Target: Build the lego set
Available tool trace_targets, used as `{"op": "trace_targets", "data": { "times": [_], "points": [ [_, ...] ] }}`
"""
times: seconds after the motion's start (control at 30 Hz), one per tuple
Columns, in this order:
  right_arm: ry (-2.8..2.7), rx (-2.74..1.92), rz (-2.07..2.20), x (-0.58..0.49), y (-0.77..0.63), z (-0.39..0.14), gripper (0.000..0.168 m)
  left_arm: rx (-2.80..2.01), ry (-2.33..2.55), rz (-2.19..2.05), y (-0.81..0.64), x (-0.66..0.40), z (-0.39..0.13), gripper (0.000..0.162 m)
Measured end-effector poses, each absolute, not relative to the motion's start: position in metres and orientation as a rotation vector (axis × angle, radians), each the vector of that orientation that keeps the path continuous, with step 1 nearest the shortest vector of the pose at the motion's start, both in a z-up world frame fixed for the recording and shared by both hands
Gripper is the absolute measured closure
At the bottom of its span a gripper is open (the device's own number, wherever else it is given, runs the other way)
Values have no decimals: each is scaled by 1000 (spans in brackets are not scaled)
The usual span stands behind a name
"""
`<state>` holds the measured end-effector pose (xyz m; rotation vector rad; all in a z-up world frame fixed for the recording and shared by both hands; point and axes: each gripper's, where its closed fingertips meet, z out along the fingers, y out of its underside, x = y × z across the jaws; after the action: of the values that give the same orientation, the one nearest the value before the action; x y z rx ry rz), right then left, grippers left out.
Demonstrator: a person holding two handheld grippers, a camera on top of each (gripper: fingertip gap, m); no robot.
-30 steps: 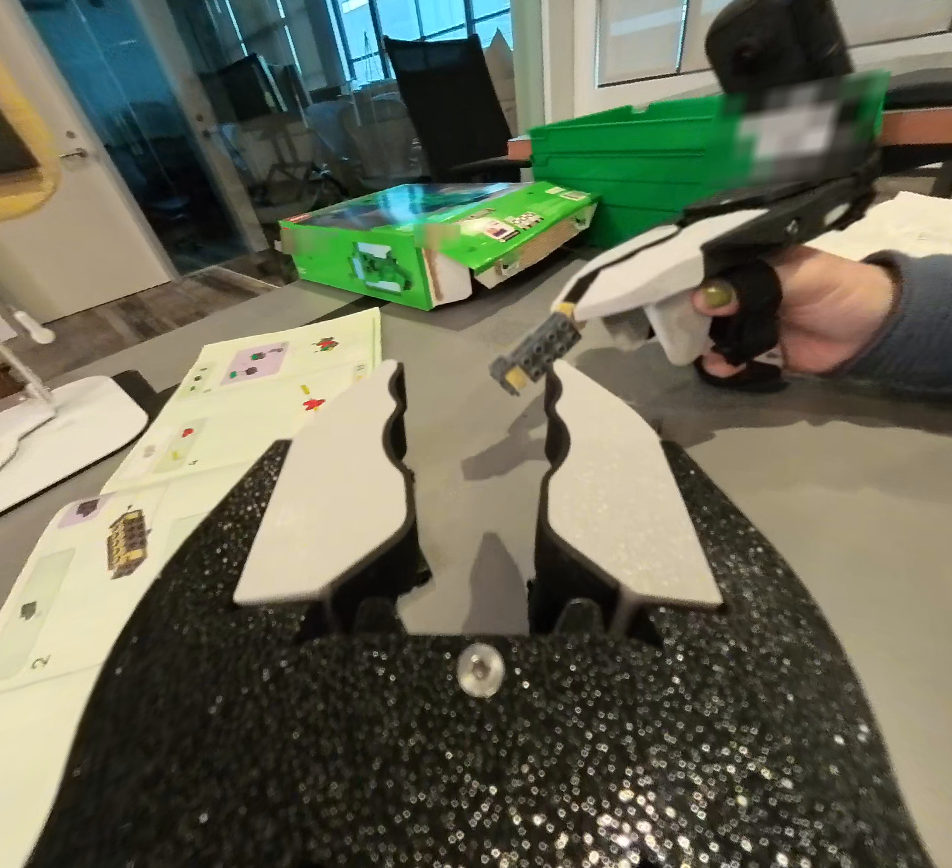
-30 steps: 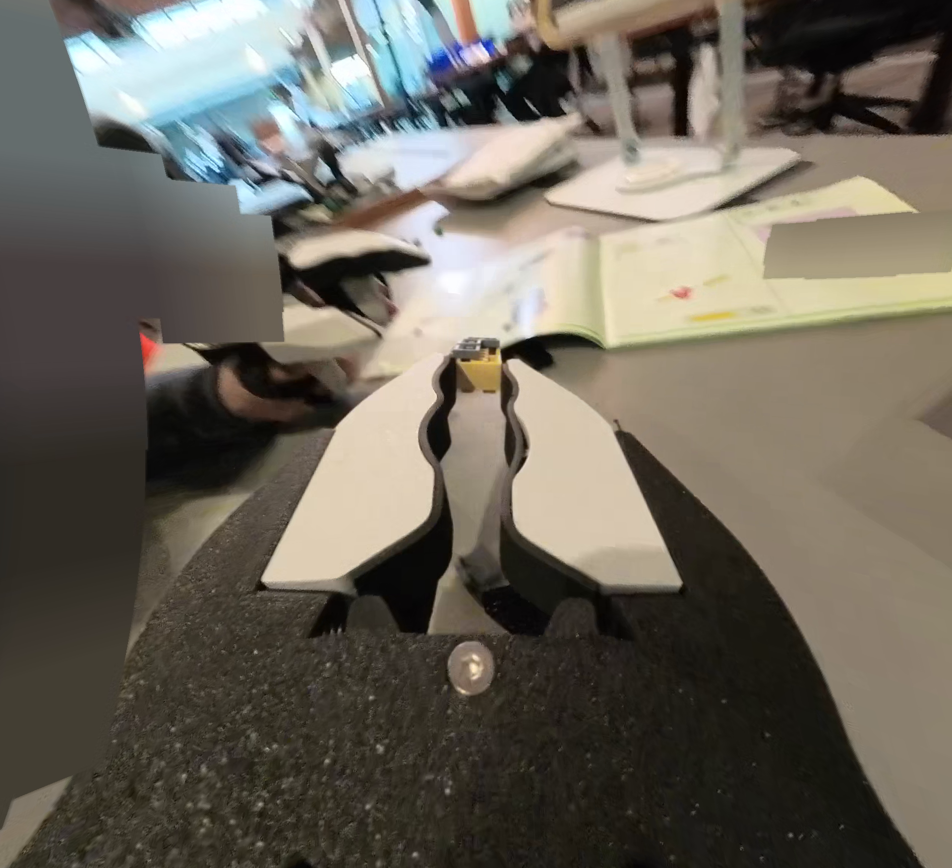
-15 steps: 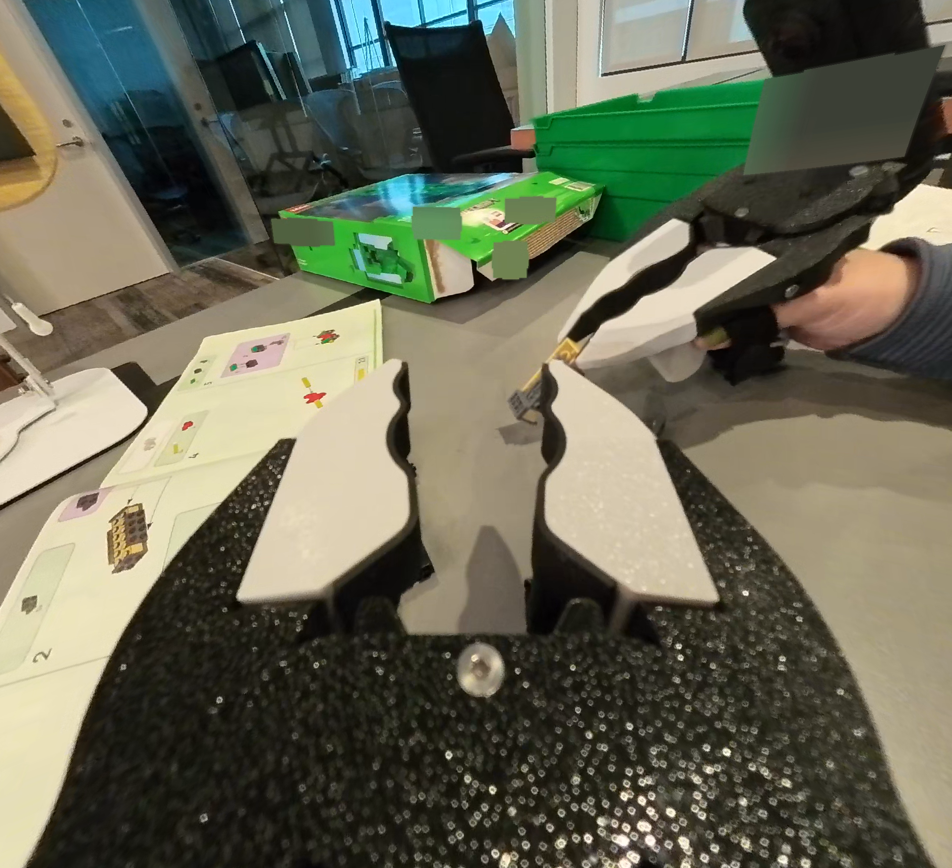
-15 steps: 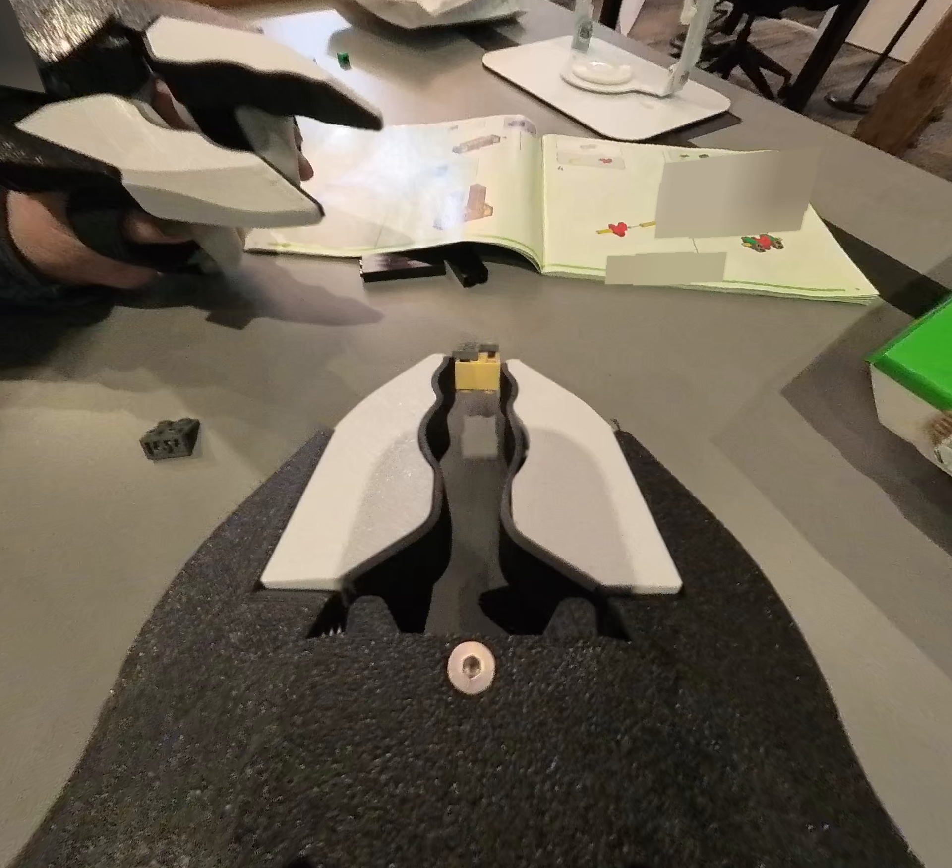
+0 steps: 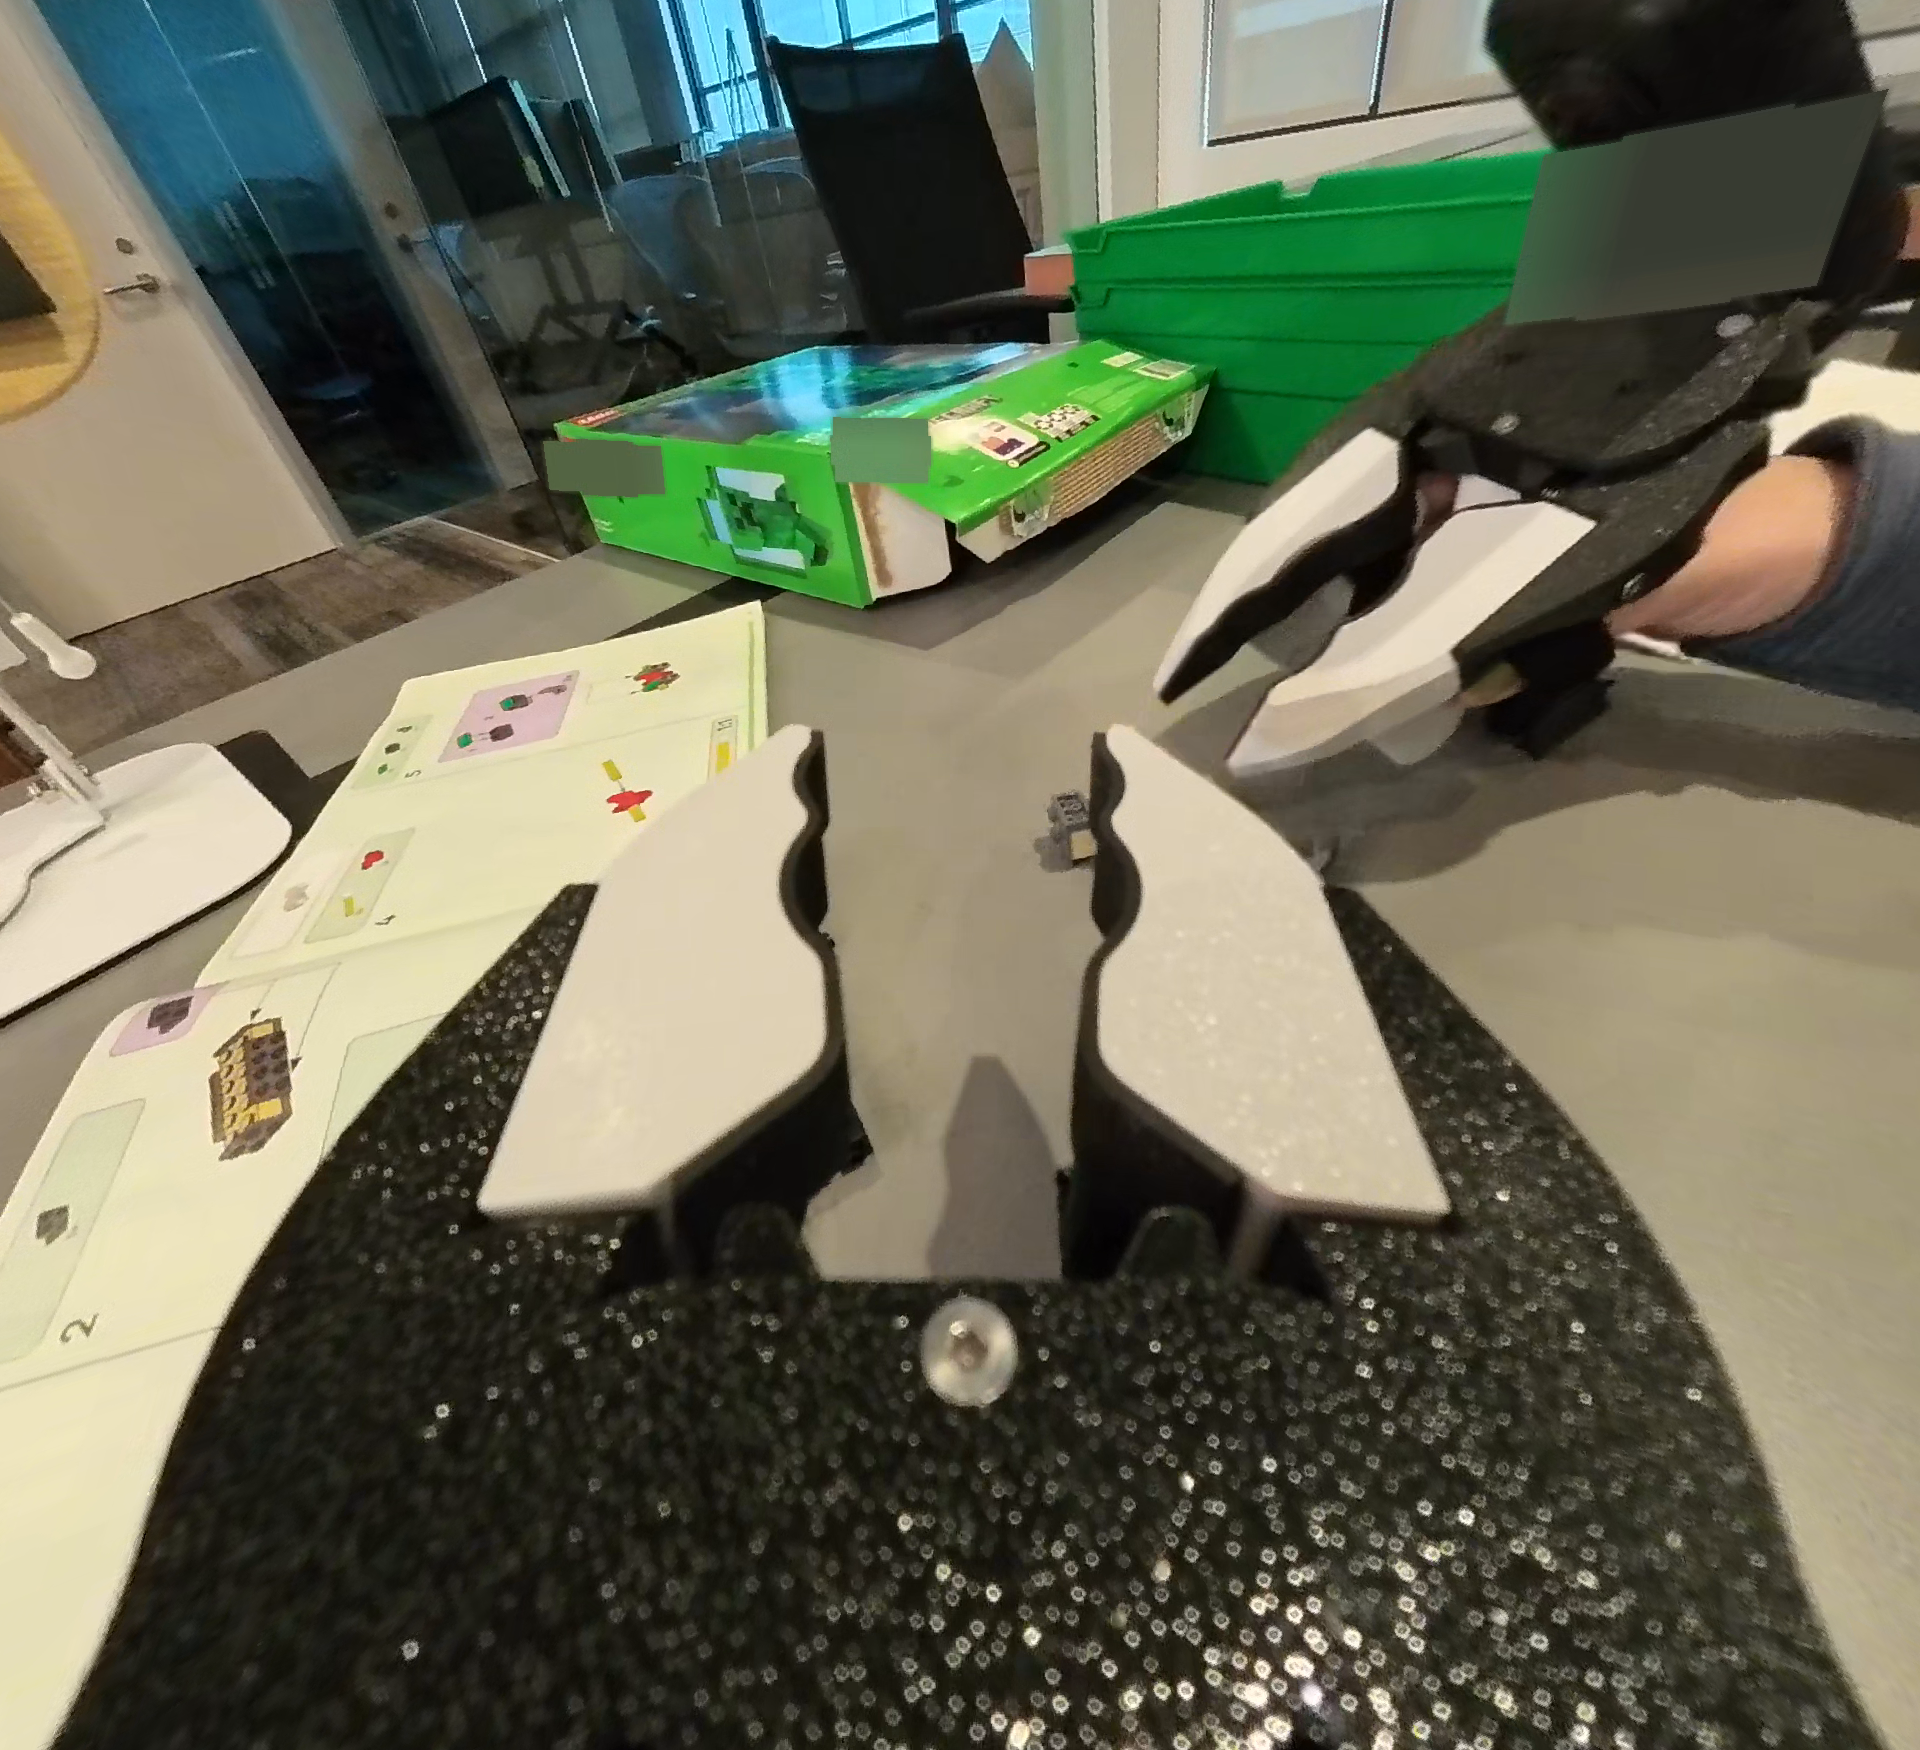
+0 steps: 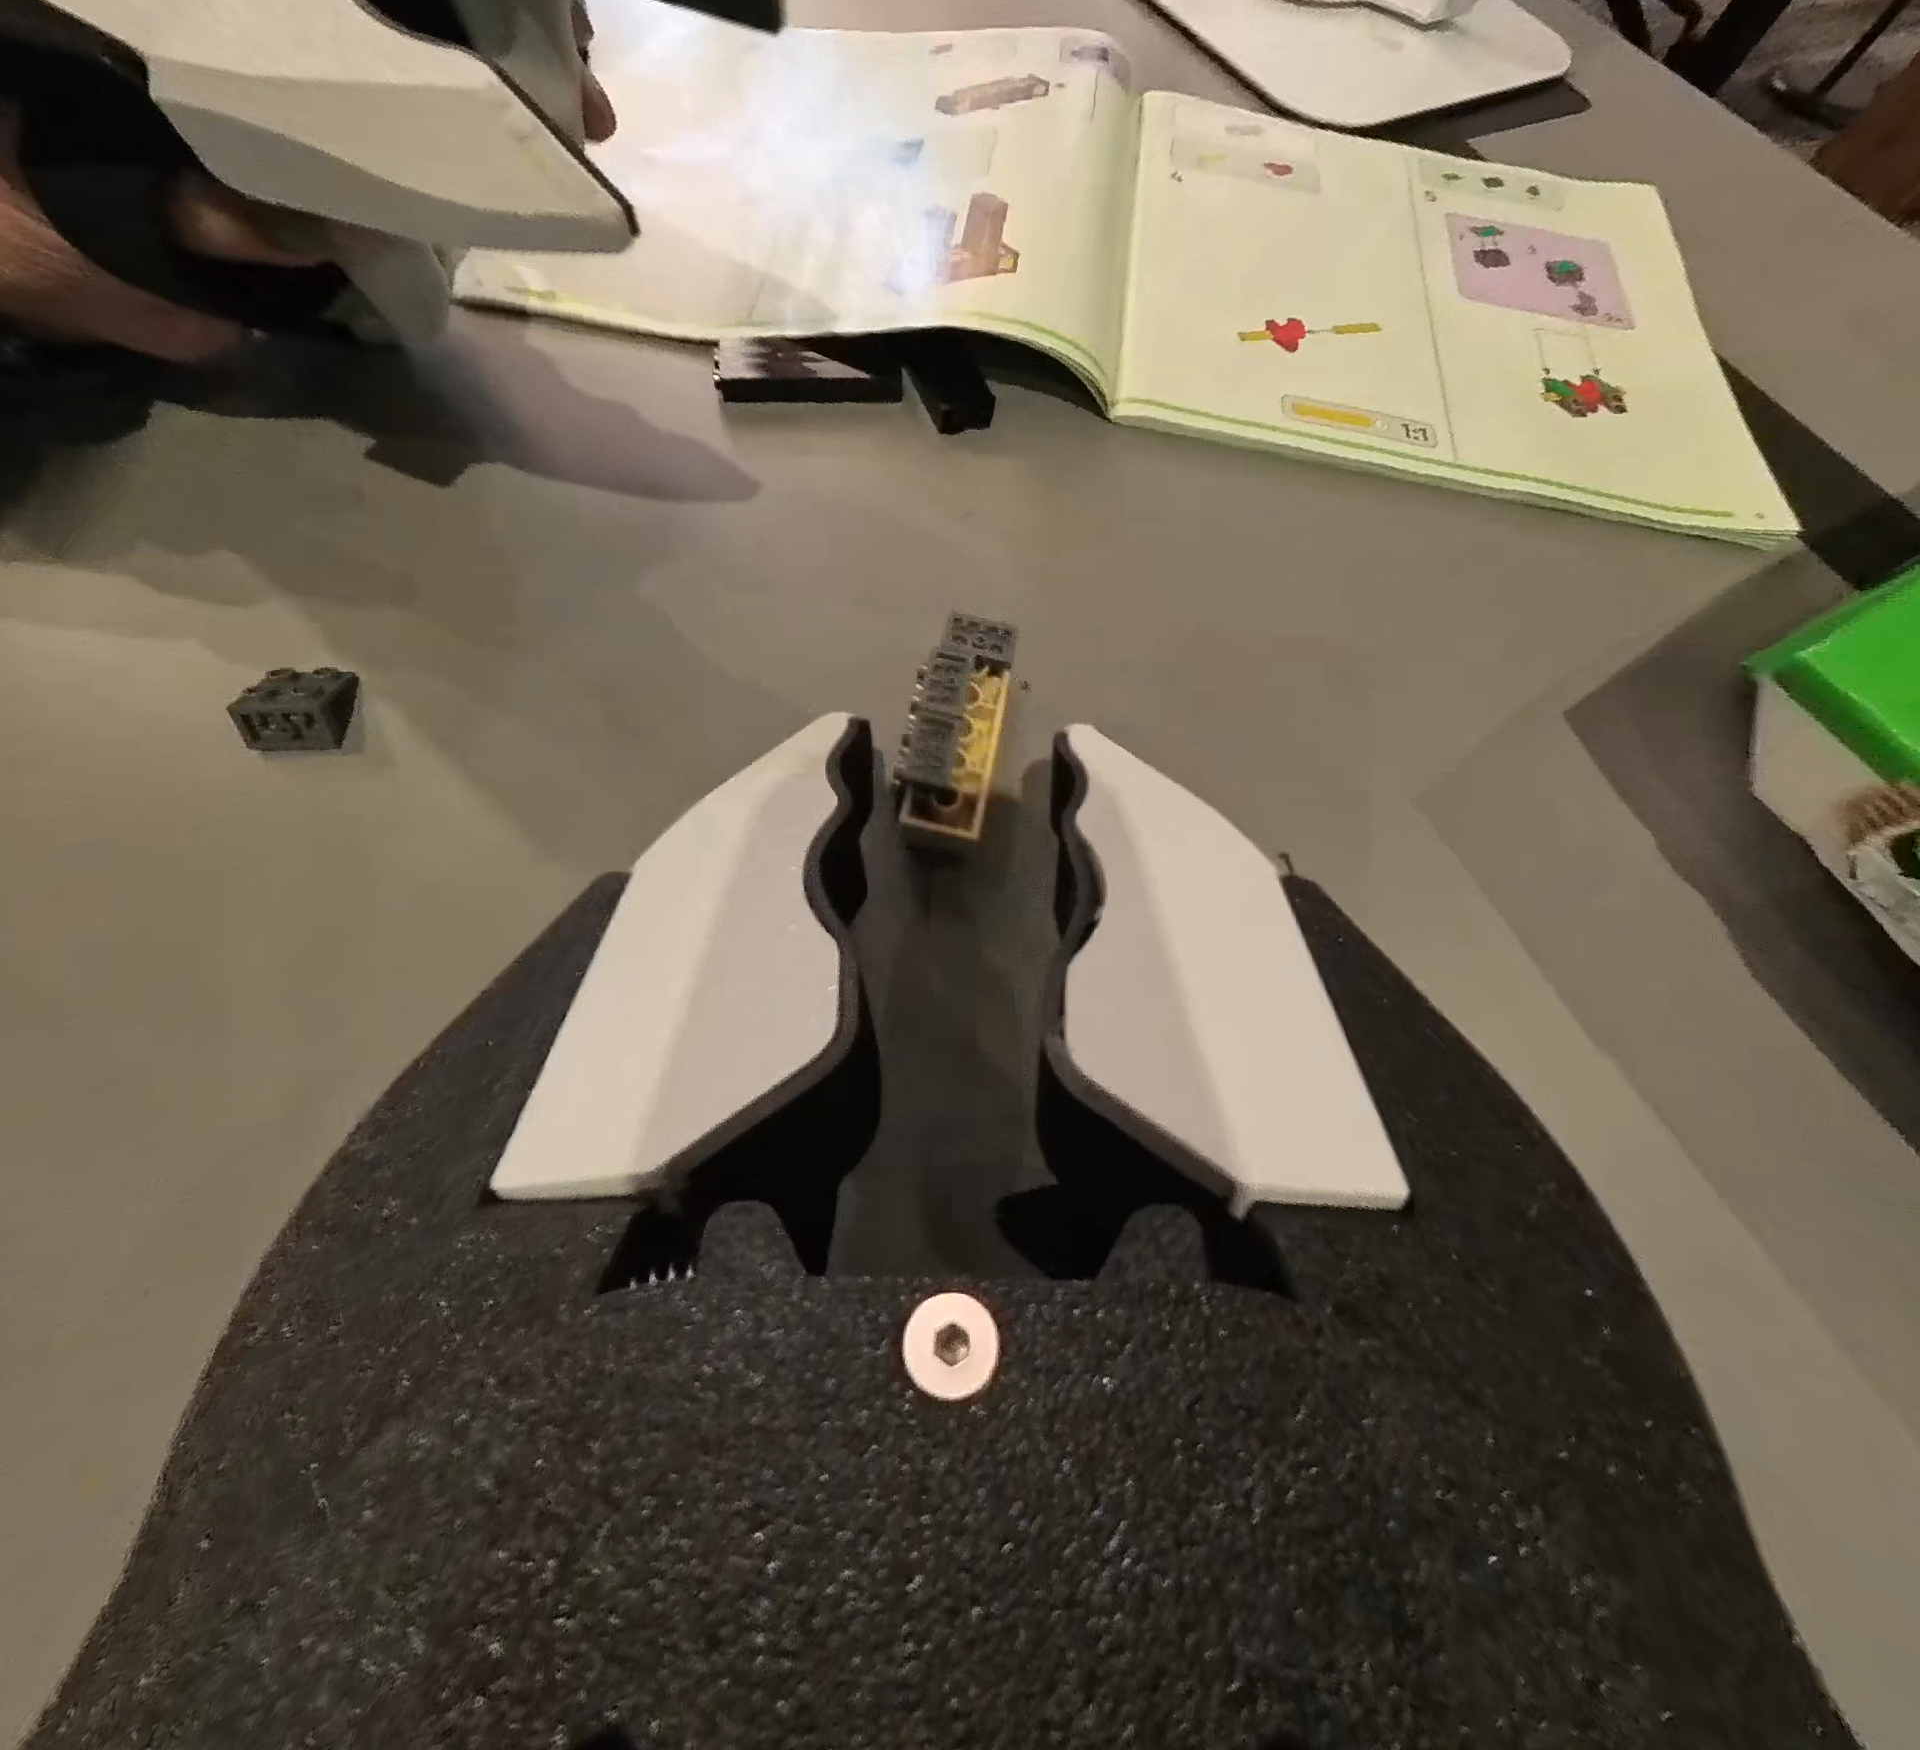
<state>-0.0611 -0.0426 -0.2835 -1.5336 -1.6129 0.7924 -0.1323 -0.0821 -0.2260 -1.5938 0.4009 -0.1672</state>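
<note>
A small grey and yellow lego assembly [image 6: 953, 724] lies on the grey table [image 6: 1247, 713], between the fingertips of my right gripper [image 6: 958, 736]. That gripper is open and holds nothing. In the left wrist view the assembly [image 5: 1070, 833] sits just beyond my right finger, and the right gripper [image 5: 1203, 730] hovers behind it with its jaws apart. My left gripper [image 5: 958, 750] is open and empty above the table; it also shows in the right wrist view [image 6: 701, 123] at the upper left. A loose dark grey brick [image 6: 294, 711] lies to the left.
An open instruction booklet [image 6: 1351, 277] lies behind the assembly, with dark pieces [image 6: 805, 375] at its near edge. A green set box [image 5: 883, 485] and stacked green bins [image 5: 1299, 318] stand at the back. A white lamp base [image 6: 1299, 17] is beyond the booklet. The loose dark grey brick [image 6: 294, 711] is about 11 cm from both grippers' fingertips.
My right gripper brought the assembly down to the table and opened, letting go of it. My left gripper stayed open and hardly moved.
</note>
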Motion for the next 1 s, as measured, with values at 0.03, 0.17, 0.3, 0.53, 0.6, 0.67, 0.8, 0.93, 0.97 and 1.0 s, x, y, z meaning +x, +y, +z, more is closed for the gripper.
{"op": "trace_targets", "data": {
  "times": [0.03, 0.17, 0.3, 0.53, 0.6, 0.67, 0.8, 0.93, 0.97, 1.0],
  "points": [
    [-1623, -1520, 795, -56, -41, -282, 136, -1592, 398, -170, -82, -133, -226, 114],
    [-1784, -1449, 957, -36, -63, -281, 145, -1584, 385, -191, -83, -134, -224, 114],
    [-1903, -1396, 918, -32, -76, -292, 157, -1580, 396, -202, -84, -132, -224, 114],
    [-1977, -1355, 809, -40, -82, -306, 159, -1575, 433, -207, -85, -127, -225, 114],
    [-1978, -1353, 797, -40, -82, -307, 160, -1569, 450, -213, -86, -124, -225, 114],
    [-1977, -1350, 794, -41, -82, -306, 164, -1568, 468, -212, -87, -121, -225, 113],
    [-1978, -1351, 793, -41, -82, -306, 165, -1552, 524, -226, -90, -113, -226, 113],
    [-1931, -1349, 894, -42, -84, -296, 165, -1508, 639, -245, -97, -97, -227, 116],
    [-1913, -1344, 943, -43, -86, -292, 166, -1489, 685, -244, -100, -91, -228, 118],
    [-1894, -1339, 997, -43, -88, -287, 166, -1478, 727, -240, -103, -86, -229, 119]
  ]
}}
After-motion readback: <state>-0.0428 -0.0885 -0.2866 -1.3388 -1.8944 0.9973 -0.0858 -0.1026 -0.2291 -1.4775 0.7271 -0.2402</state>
